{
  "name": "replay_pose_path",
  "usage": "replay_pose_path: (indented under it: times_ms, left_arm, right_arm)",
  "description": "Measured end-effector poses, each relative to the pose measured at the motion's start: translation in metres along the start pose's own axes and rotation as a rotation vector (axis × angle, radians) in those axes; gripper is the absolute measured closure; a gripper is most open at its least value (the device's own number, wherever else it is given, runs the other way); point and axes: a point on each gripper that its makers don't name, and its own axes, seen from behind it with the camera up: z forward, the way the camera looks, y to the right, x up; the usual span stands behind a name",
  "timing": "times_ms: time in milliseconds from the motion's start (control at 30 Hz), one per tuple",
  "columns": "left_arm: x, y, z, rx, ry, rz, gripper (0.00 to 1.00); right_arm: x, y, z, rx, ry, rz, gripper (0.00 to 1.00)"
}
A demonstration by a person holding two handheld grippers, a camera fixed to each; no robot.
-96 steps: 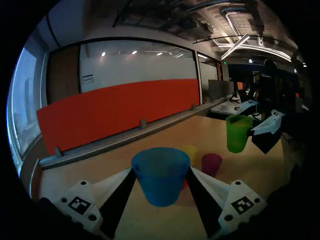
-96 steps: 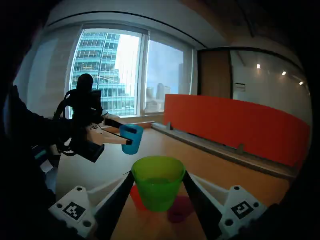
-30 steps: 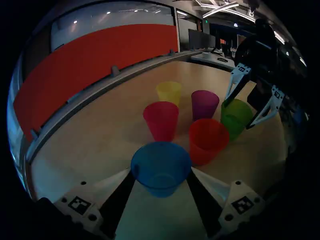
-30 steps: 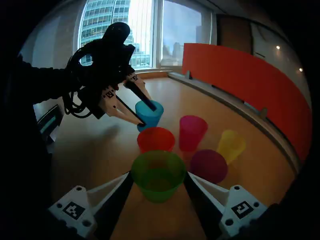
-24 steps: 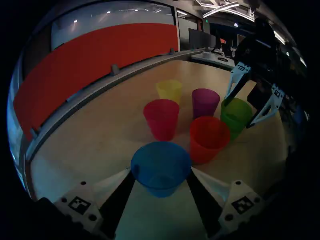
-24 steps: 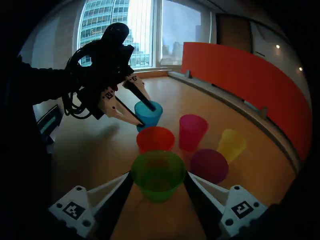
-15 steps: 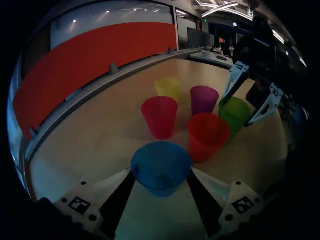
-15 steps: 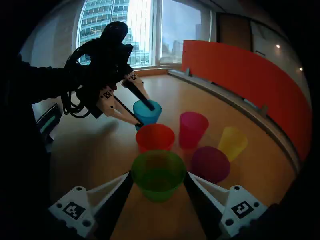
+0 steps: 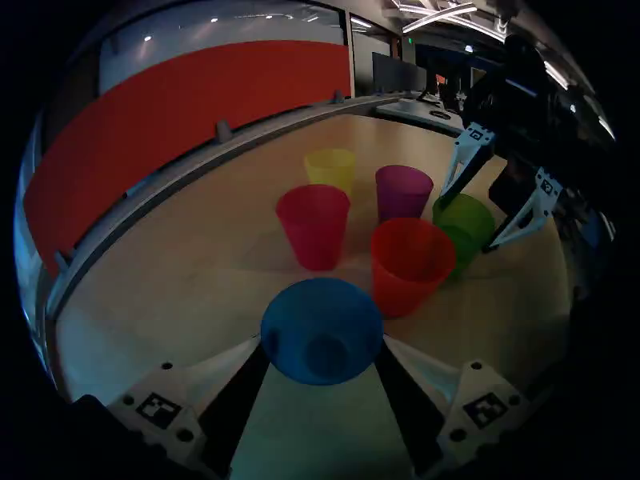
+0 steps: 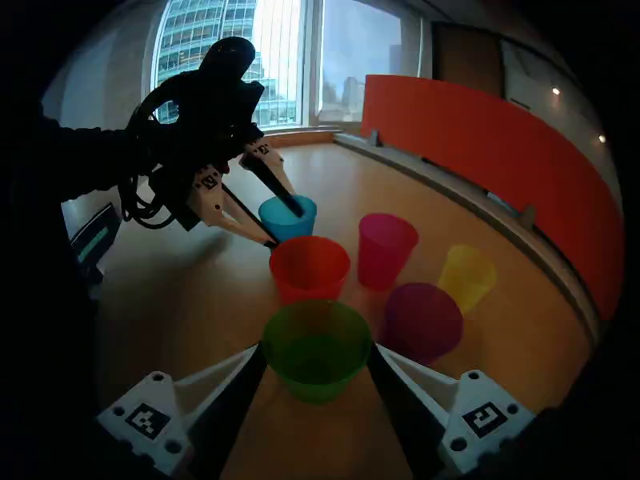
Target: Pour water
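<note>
My left gripper is shut on a blue cup, low over the wooden table; I look down into the cup's mouth. The same blue cup and left gripper appear at the far left in the right gripper view, held by a dark-sleeved hand. My right gripper is shut on a green cup, upright near the table. That green cup and the right gripper sit at the right in the left gripper view. I cannot tell whether either cup holds water.
Between the two held cups stand an orange-red cup, a pink cup, a purple cup and a yellow cup. A red partition runs along the table's far edge. Windows lie behind the left hand.
Both cups have come down from mid-air to just above the table beside the cluster. Over the last second the left gripper has tipped forward, showing more of the blue cup's inside.
</note>
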Motion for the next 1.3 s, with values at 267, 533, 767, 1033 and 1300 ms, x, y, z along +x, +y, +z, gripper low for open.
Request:
replay_pose_path:
  times_ms: [267, 533, 767, 1033, 1300]
  left_arm:
    - [-0.002, 0.001, 0.0, -0.004, -0.008, 0.006, 0.14]
    - [-0.006, 0.004, 0.003, 0.004, -0.027, 0.044, 0.14]
    - [-0.009, 0.011, 0.003, -0.022, -0.038, 0.04, 0.11]
    - [-0.021, 0.011, 0.004, -0.018, -0.074, 0.033, 0.1]
    - [-0.031, 0.008, -0.004, 0.005, -0.094, 0.048, 0.1]
  right_arm:
    - [-0.004, 0.0, -0.003, -0.008, -0.001, 0.002, 0.08]
    - [-0.011, 0.002, -0.004, -0.019, -0.011, 0.007, 0.06]
    - [-0.012, 0.003, -0.004, -0.031, -0.011, 0.015, 0.01]
    - [-0.016, 0.003, -0.009, -0.044, -0.013, 0.022, 0.01]
    - [-0.024, 0.005, -0.02, -0.071, -0.018, 0.034, 0.0]
